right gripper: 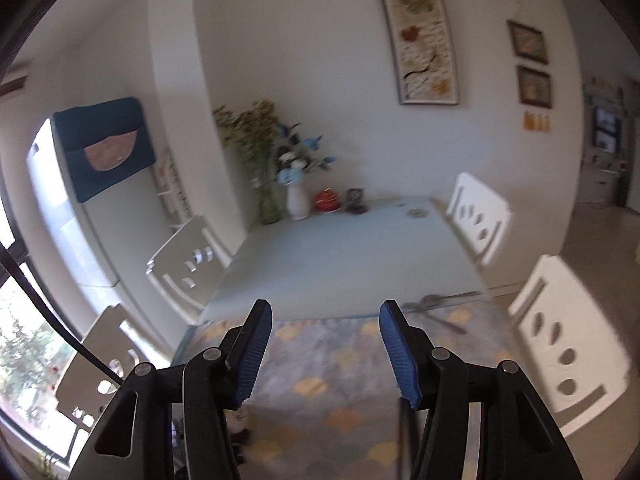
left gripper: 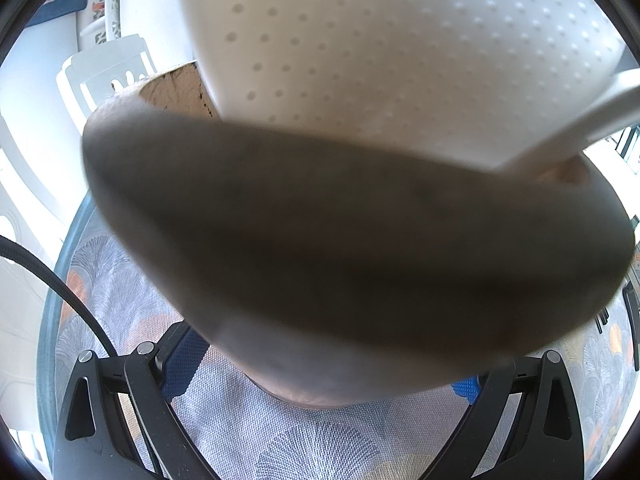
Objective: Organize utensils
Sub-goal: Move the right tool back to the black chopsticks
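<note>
the right gripper (right gripper: 326, 354) stands half spread, empty, above the patterned placemat (right gripper: 340, 380); the left gripper (left gripper: 320, 372) grips a wooden bowl (left gripper: 340, 248).

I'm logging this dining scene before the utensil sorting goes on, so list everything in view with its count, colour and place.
Perforated holder: one, white, close above the left tongs.
Rounded object: one, grey-brown, blurred, between the left tongs' fingers; contact unclear.
Utensils: a few, metal, blurred, on the mat's far right edge.
Placemat: one, grey with yellow scallops, near end of table.
Table: one, pale blue-grey.
Chairs: four, white, around the table.
Vases with flowers: two, far table end.
Red item: one, beside the vases.
Pictures: three, on the wall.
Fridge: one, white, left.
Left tongs: black, blue pads.
Right tongs: black, blue pads, open, empty.
</note>
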Available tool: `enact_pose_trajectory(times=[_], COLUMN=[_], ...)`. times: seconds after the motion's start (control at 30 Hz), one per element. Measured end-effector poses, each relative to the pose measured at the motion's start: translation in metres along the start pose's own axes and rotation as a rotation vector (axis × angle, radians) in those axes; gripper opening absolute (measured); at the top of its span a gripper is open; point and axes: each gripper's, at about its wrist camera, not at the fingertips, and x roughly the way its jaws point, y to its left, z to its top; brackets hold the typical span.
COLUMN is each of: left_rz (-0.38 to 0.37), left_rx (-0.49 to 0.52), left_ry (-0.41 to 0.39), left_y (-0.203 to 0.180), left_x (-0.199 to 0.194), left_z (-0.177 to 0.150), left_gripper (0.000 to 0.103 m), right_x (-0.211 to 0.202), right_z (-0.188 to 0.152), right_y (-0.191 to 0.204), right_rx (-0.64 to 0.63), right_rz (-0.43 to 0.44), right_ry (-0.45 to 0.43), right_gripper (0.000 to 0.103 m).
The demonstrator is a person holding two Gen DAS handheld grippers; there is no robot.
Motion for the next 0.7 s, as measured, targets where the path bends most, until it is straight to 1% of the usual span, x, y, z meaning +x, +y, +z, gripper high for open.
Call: enact_pose_trajectory(times=[0.1,0.23,0.27,0.33,0.4,0.43,0.5,0.53,0.57,0.63,0.67,0.7], left_rz=[0.000,0.000,0.000,0.000,0.001,0.001,0.001,0.001,0.001,0.002,0.001,0.002], left_rx=[0.000,-0.001,-0.001,-0.001,-0.001,-0.001,-0.001,-0.001,-0.001,-0.001,-0.001,-0.001], left_ry=[0.003,0.004,0.004,0.006,0.007,0.007,0.007,0.007,0.007,0.007,0.007,0.007], left_y=[0.000,0.002,0.002,0.002,0.002,0.003,0.002,0.003,0.003,0.002,0.003,0.002], left_x=[0.000,0.000,-0.001,0.000,0.000,0.000,0.000,0.000,0.000,-0.001,0.000,-0.001], left_z=[0.000,0.001,0.001,0.001,0.000,0.000,0.000,0.000,0.000,0.000,0.001,0.000], left_gripper=[0.099,0.099,0.099,0.099,0.099,0.099,0.099,0.099,0.099,0.099,0.099,0.100], right_x=[-0.019,-0.032,-0.031,-0.023,-0.002,0.008,0.043,0.059,0.080,0.109,0.124,0.132], right_z=[0.004,0.004,0.002,-0.005,-0.017,-0.025,-0.051,-0.063,-0.082,-0.111,-0.126,-0.137], right_y=[-0.024,-0.051,-0.060,-0.074,-0.086,-0.091,-0.103,-0.106,-0.110,-0.113,-0.114,-0.114], right_rx=[0.021,0.073,0.095,0.127,0.166,0.186,0.229,0.243,0.263,0.282,0.292,0.301], right_rz=[-0.073,-0.117,-0.121,-0.109,-0.055,-0.050,-0.061,-0.051,-0.046,-0.050,-0.035,-0.026], right_ry=[-0.048,-0.067,-0.057,-0.003,0.075,0.112,0.247,0.310,0.392,0.488,0.536,0.563], right_gripper=[0.054,0.055,0.063,0.080,0.080,0.080,0.074,0.057,0.046,0.040,0.039,0.038])
